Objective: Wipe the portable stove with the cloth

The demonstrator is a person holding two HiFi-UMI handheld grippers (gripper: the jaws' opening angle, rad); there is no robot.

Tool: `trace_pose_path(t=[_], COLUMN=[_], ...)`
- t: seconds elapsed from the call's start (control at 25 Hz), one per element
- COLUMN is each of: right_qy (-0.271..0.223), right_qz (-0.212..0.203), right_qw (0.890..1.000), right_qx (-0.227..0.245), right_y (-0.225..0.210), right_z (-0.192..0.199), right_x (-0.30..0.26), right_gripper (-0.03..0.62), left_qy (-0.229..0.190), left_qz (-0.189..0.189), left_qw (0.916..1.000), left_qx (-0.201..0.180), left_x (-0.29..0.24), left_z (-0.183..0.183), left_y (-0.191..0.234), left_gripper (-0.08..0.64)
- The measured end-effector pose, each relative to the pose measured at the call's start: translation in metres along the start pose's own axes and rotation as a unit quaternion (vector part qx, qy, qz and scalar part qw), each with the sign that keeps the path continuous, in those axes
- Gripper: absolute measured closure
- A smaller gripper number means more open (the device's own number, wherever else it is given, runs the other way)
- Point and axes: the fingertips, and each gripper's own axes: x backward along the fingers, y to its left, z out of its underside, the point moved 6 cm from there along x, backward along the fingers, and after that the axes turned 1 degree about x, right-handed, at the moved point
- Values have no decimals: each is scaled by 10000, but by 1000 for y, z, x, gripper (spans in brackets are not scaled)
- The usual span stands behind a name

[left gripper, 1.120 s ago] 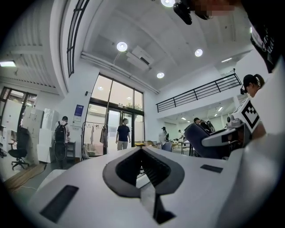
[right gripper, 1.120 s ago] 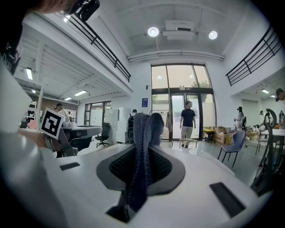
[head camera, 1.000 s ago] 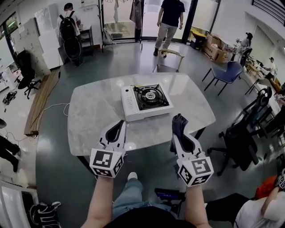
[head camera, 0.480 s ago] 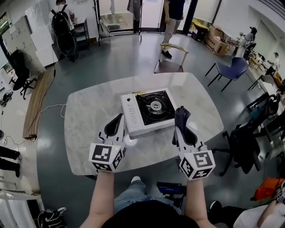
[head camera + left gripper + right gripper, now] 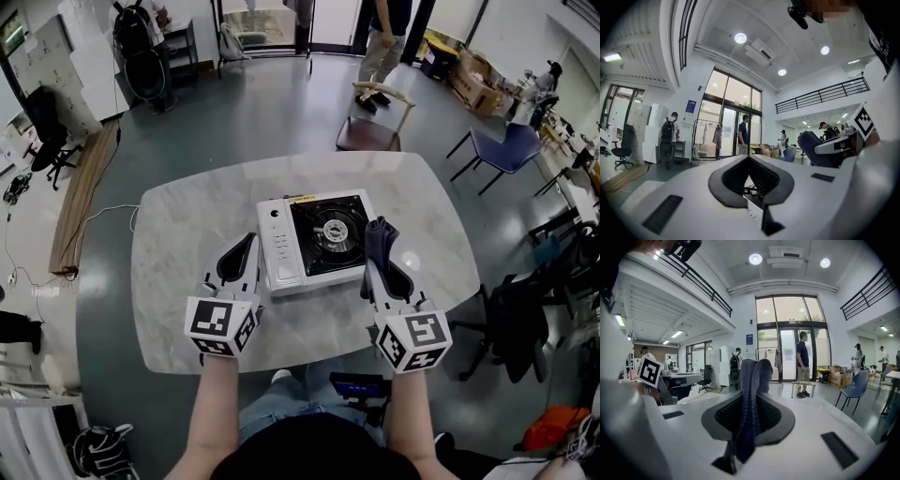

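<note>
None of the wiping looks started to me. The portable stove sits at the centre of the table. My right gripper pinches the cloth upright just off the stove's right side. My left gripper seems closed on nothing.

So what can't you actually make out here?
- Stove panel print: head view, too small.
- Stove: left gripper view, only a sliver past the left gripper.
- Stove: right gripper view, hidden behind cloth and right gripper.
- Cloth's full shape: bunched in the right gripper, both views.
</note>
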Motion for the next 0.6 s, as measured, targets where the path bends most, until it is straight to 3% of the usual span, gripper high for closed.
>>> trace_pose_path(t=[0.32, 0.6], right_qy=[-9, 125], right_qz=[-816, -1744], right_qw=[9964, 9834], right_qx=[211, 483], right_y=[-29, -43], right_z=[-21, -29], right_x=[-75, -133], right_gripper=[520, 522], left_qy=[38, 117], left_qz=[-814, -1666], left_qw=[9967, 9860], left_qx=[12, -3], left_x=[-34, -46], left_z=[0, 3], left_y=[20, 24], left_gripper=[549, 549])
